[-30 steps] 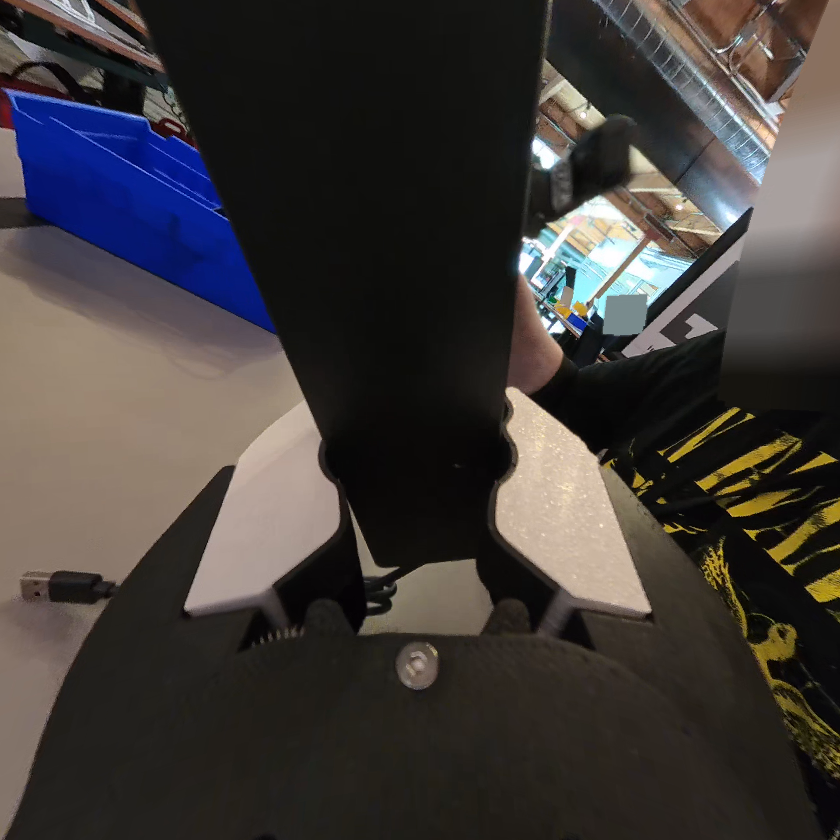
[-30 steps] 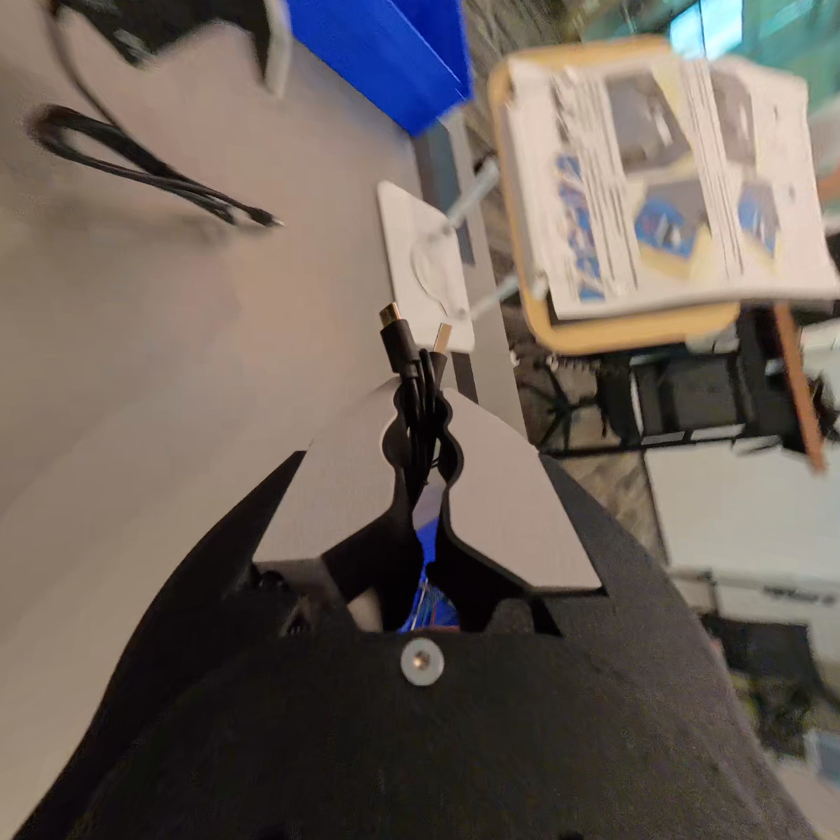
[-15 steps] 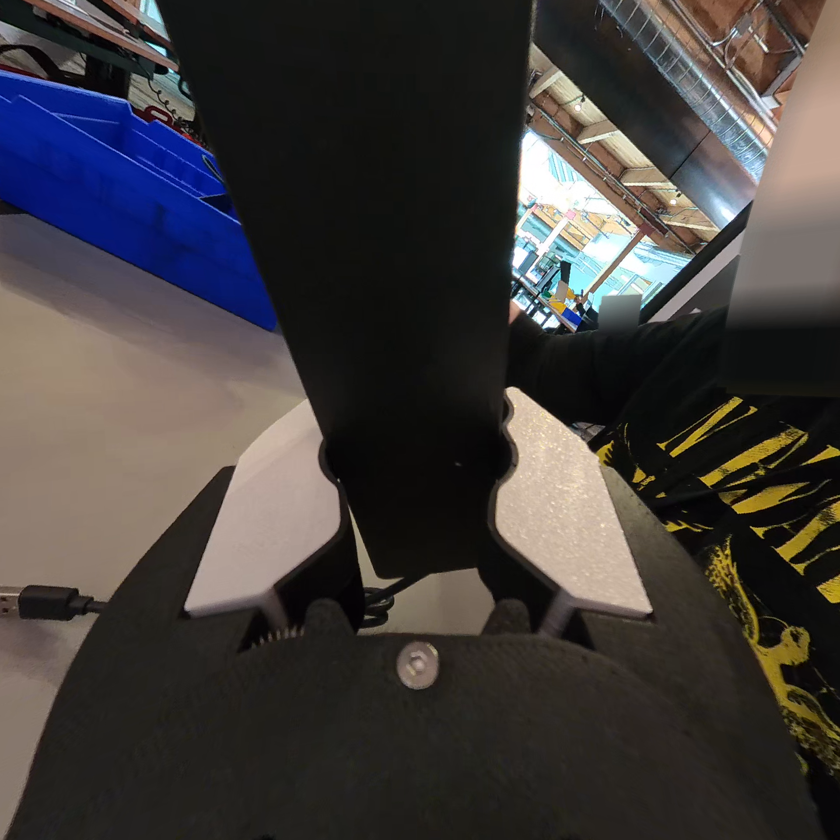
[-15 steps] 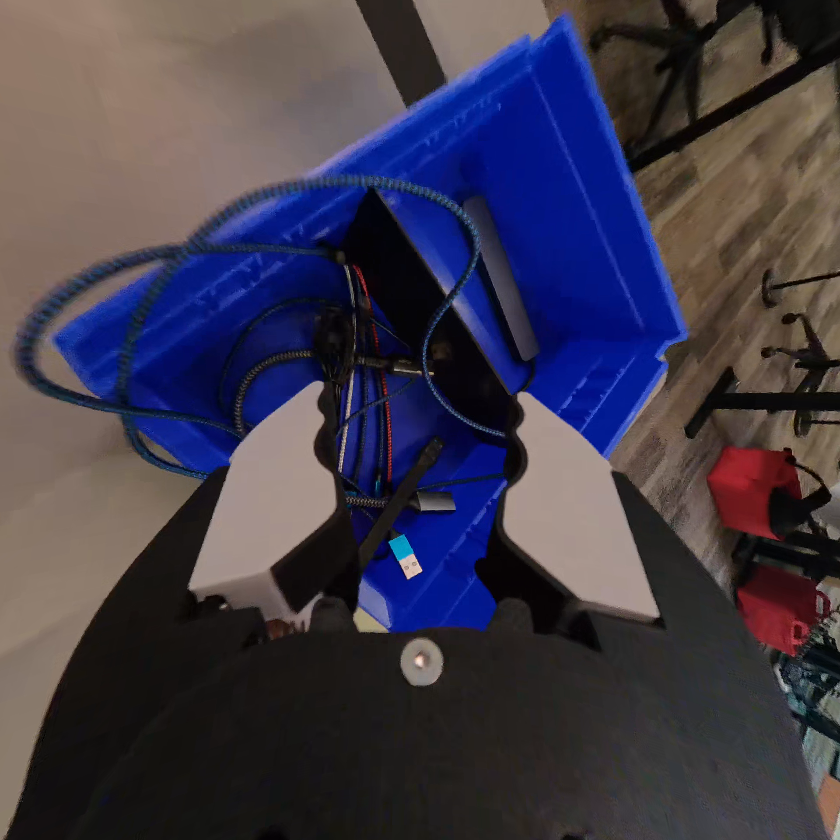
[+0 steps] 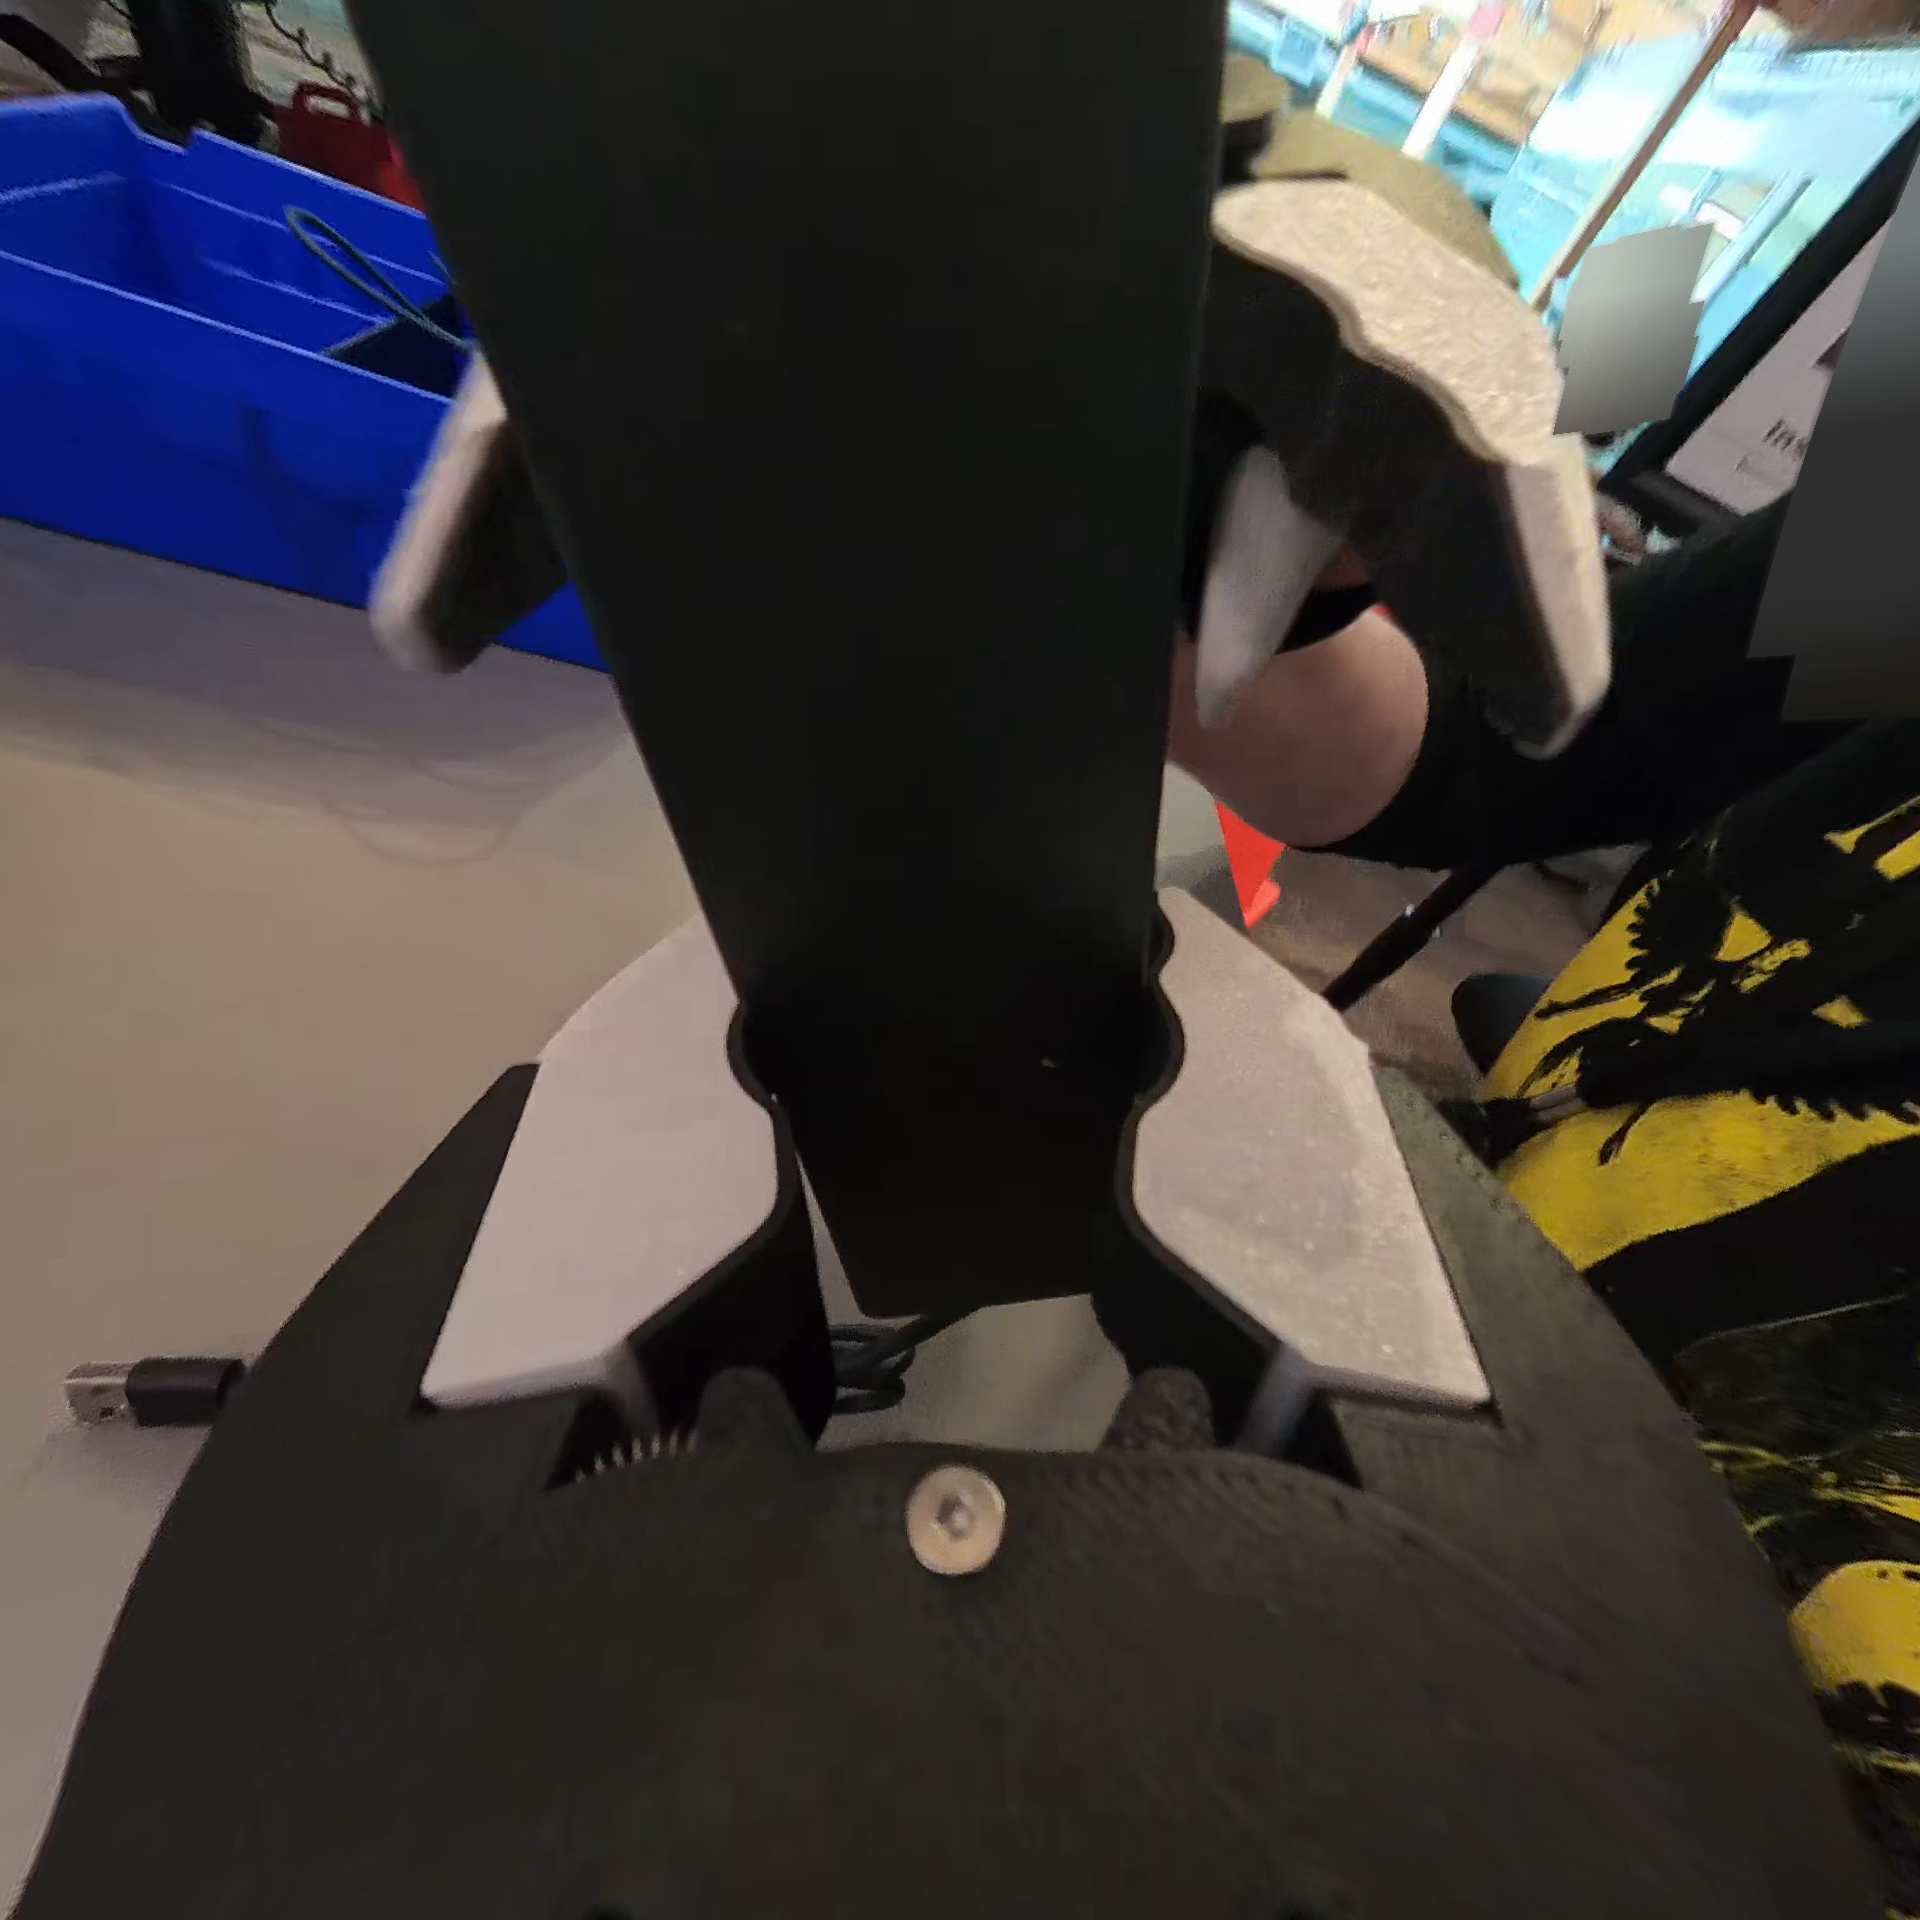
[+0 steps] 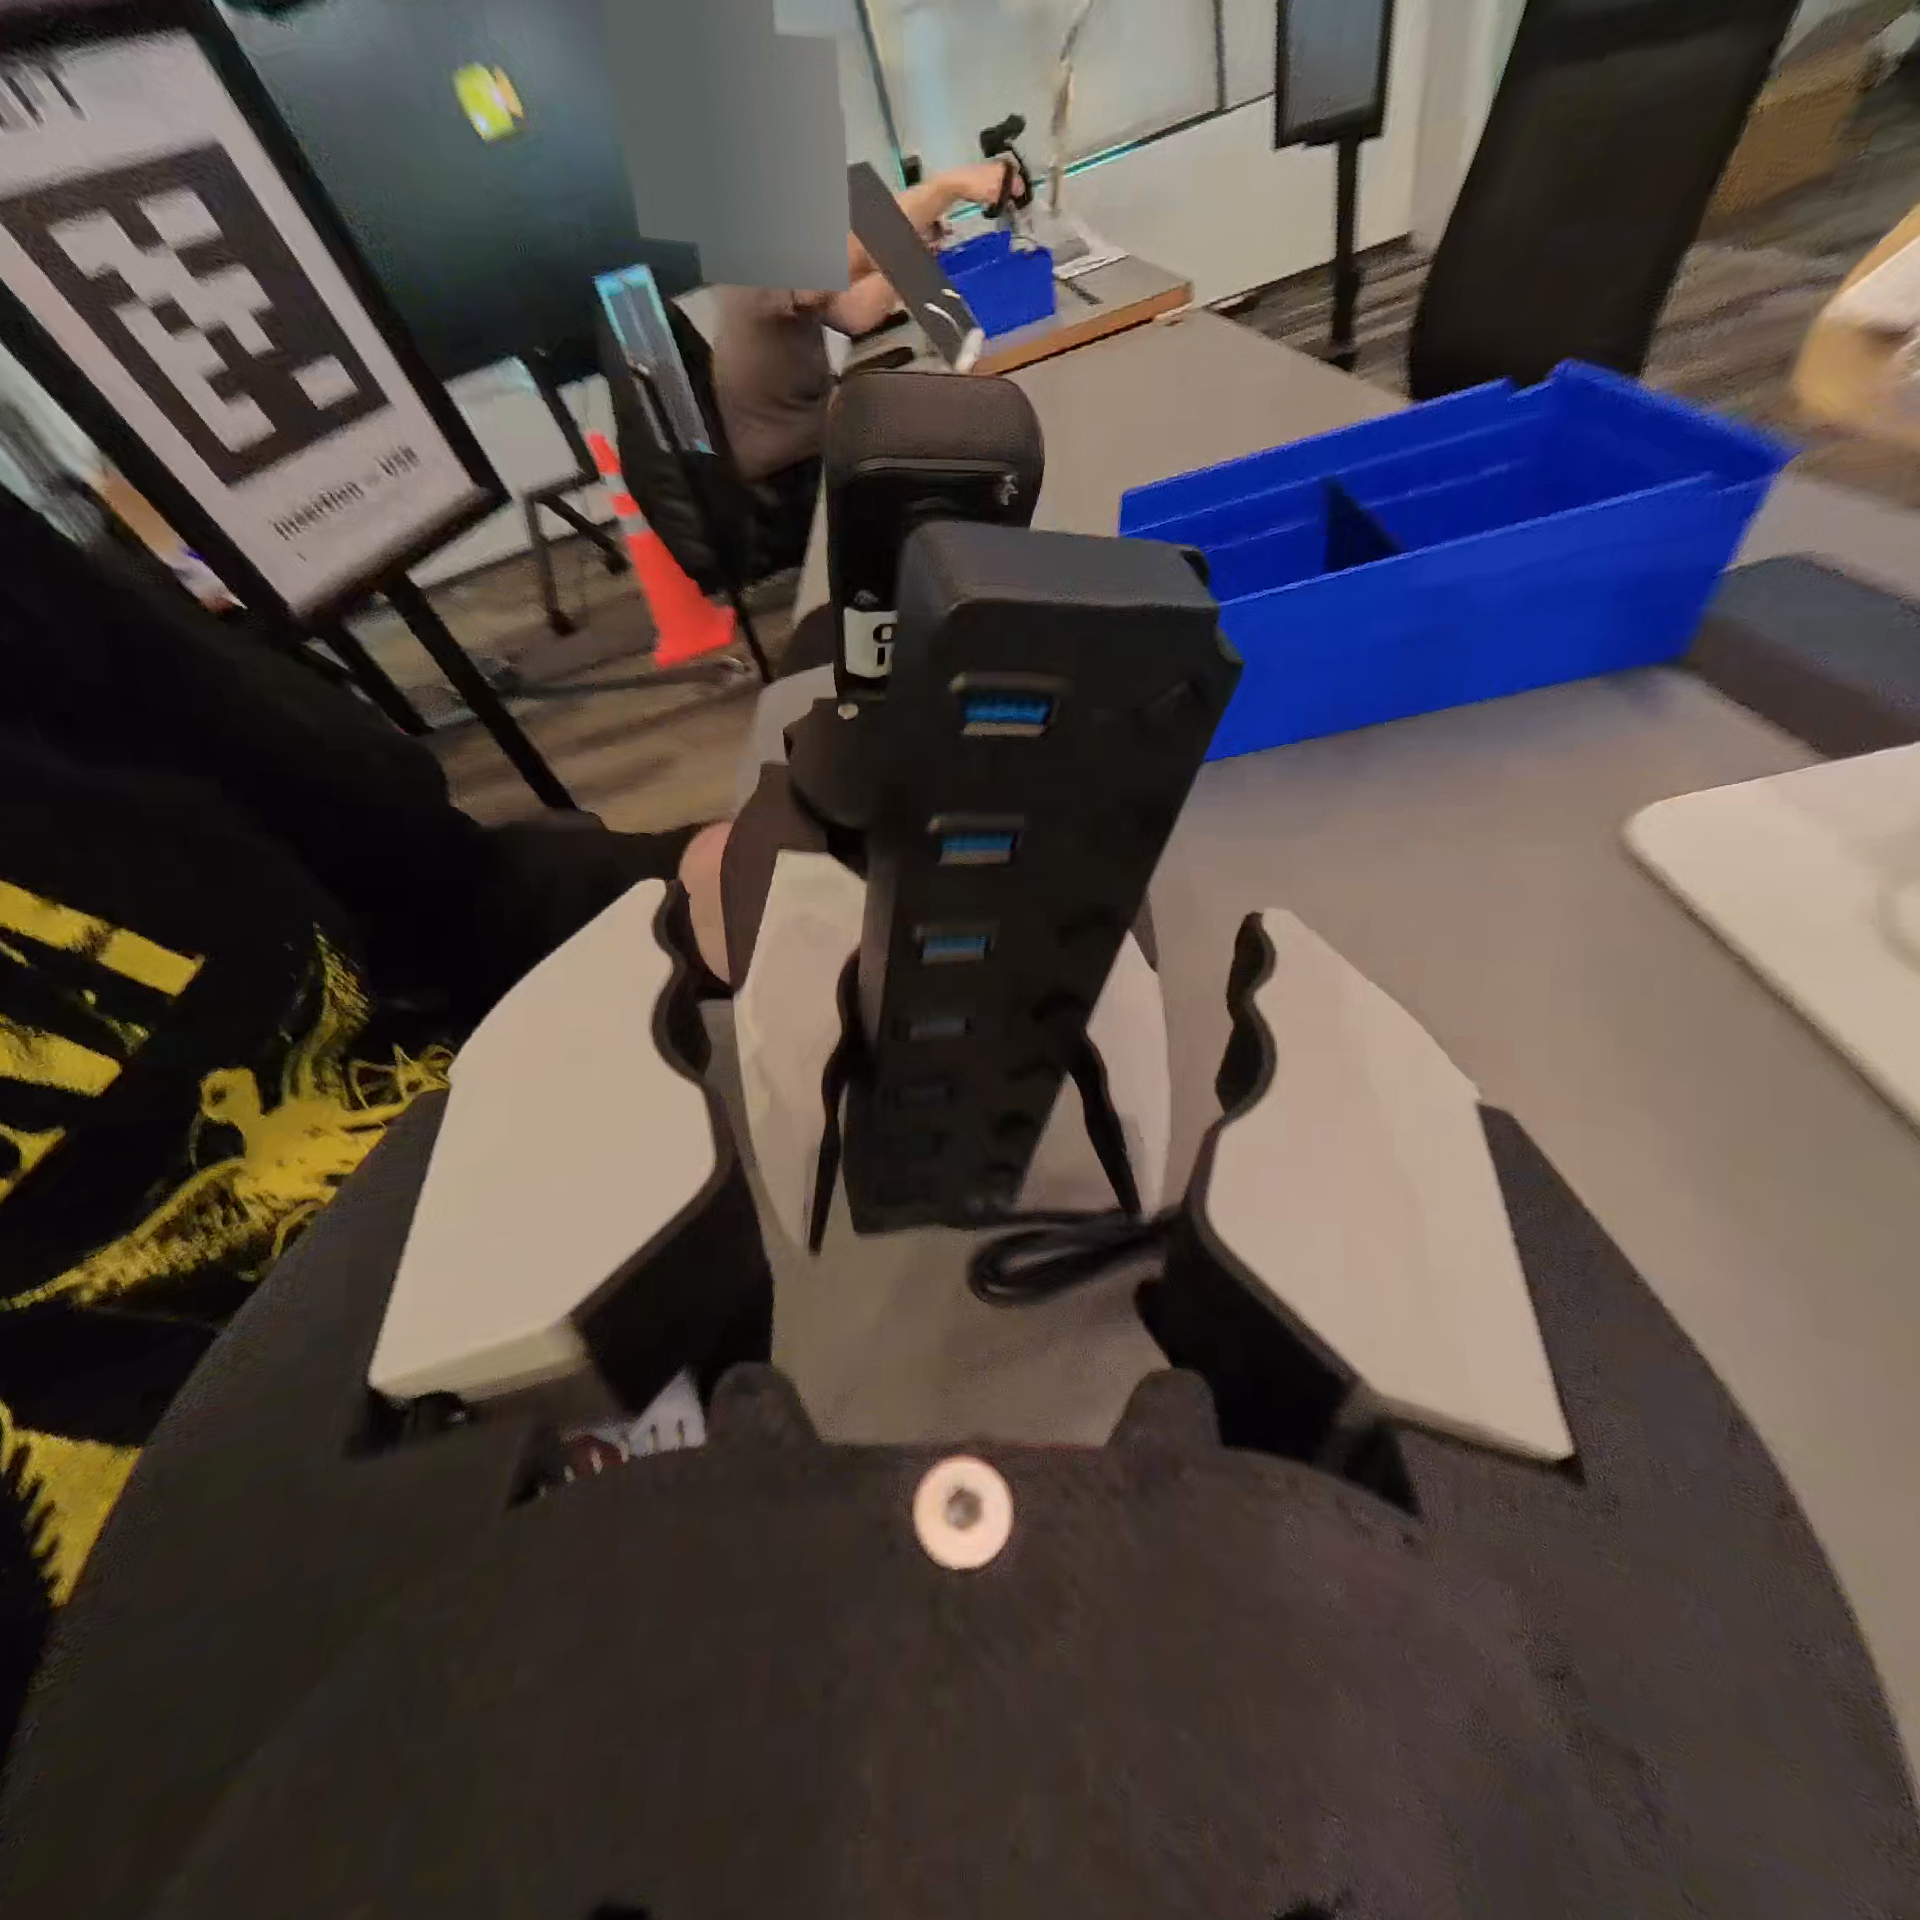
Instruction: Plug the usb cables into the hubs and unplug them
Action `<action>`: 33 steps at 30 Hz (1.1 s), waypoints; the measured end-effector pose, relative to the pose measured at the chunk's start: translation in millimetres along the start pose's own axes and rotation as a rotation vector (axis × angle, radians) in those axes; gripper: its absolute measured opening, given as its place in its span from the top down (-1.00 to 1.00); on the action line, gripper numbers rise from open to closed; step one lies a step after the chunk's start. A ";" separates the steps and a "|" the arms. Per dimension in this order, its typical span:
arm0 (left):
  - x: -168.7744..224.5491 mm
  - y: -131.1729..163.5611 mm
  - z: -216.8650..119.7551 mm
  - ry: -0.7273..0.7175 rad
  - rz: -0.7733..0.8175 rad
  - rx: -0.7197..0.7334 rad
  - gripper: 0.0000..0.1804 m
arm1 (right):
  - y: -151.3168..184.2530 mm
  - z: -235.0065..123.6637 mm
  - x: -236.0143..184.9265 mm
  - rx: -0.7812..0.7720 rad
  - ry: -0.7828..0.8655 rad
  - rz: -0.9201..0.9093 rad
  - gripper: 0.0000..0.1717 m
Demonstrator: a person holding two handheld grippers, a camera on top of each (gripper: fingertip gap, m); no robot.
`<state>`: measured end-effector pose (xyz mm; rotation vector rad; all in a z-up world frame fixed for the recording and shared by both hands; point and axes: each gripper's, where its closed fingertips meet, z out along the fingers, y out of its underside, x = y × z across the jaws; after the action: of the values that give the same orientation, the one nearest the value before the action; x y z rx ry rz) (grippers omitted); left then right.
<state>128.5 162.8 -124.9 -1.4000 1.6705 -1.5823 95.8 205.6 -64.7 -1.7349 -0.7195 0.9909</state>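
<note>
Black, rigid plastic USB hub (image 6: 997, 914) stands upright at frame centre, clamped at its lower end between the left gripper's (image 5: 951, 997) pads. Right gripper (image 6: 961, 997) hangs spread wide and bare. Probably light and slick; best held by its flat sides, ports clear.

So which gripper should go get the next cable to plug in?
Probably the right gripper: it is open and holds nothing. The left gripper is busy clamping the black hub upright, and a loose USB plug lies on the table.
</note>
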 end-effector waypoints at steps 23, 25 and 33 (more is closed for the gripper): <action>-67.4 -11.9 -67.2 -0.207 -0.075 0.336 0.36 | -197.3 -231.9 154.4 -0.044 0.798 -0.478 0.28; -72.4 -6.5 -65.0 -0.215 -0.077 0.328 0.36 | -196.6 -251.6 188.9 -0.049 0.844 -0.431 0.27; -82.6 -0.8 -64.8 -0.195 -0.113 0.349 0.36 | -146.5 -292.8 278.2 -0.143 0.994 -0.279 0.28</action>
<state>105.8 264.8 -134.0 -1.4291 1.1565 -1.6425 483.9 351.8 47.5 -1.8930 -0.3473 -0.1657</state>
